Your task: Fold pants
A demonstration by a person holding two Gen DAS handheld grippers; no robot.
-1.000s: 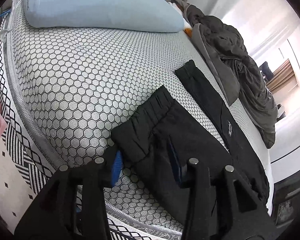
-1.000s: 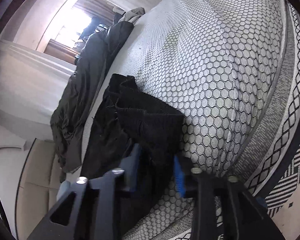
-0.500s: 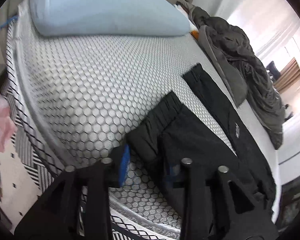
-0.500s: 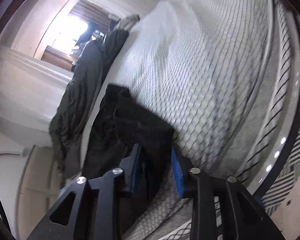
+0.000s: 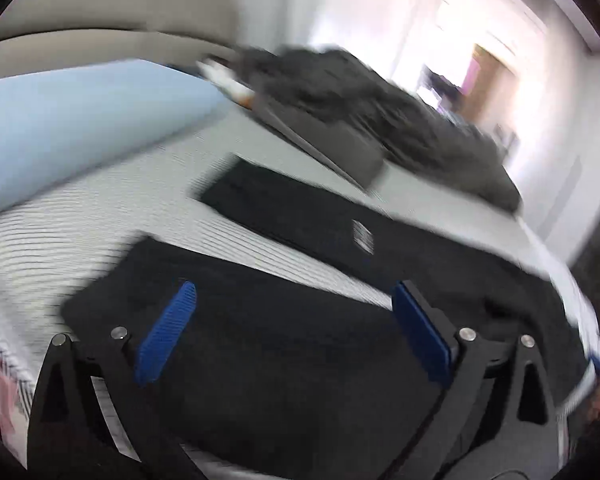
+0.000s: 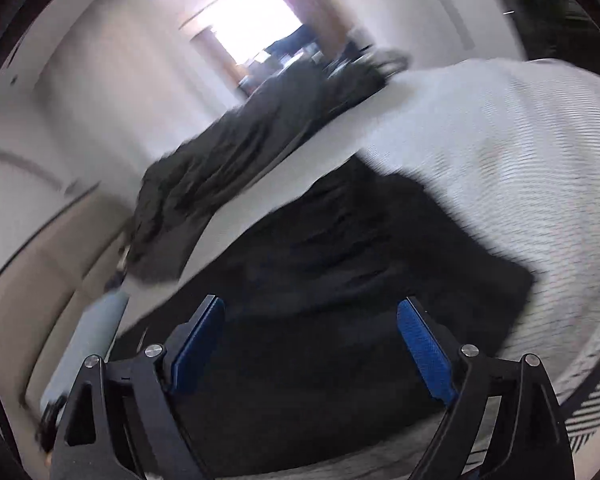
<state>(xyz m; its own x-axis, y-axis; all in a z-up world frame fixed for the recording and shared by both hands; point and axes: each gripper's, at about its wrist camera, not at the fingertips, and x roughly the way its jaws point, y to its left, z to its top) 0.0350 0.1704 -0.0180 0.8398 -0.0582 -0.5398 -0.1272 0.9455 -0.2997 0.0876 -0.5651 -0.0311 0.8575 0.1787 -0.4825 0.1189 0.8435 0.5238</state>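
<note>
Pants (image 5: 284,336) are lying released on the mattress (image 5: 100,216); your left gripper (image 5: 296,332) and right gripper (image 6: 316,344) have just been opening and are gaping empty, so you're wise checking the edges align.

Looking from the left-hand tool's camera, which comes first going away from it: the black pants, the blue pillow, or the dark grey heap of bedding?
1. Black pants: right beneath the open left gripper, on the mattress.
2. Blue pillow: further back, on the left.
3. Dark grey bedding: farthest, upper right, toward the bright doorway.

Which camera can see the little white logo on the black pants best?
The left wrist view: the white logo shows, blurred, on the far leg of the pants. The right wrist view shows only plain black pants, no logo.
</note>
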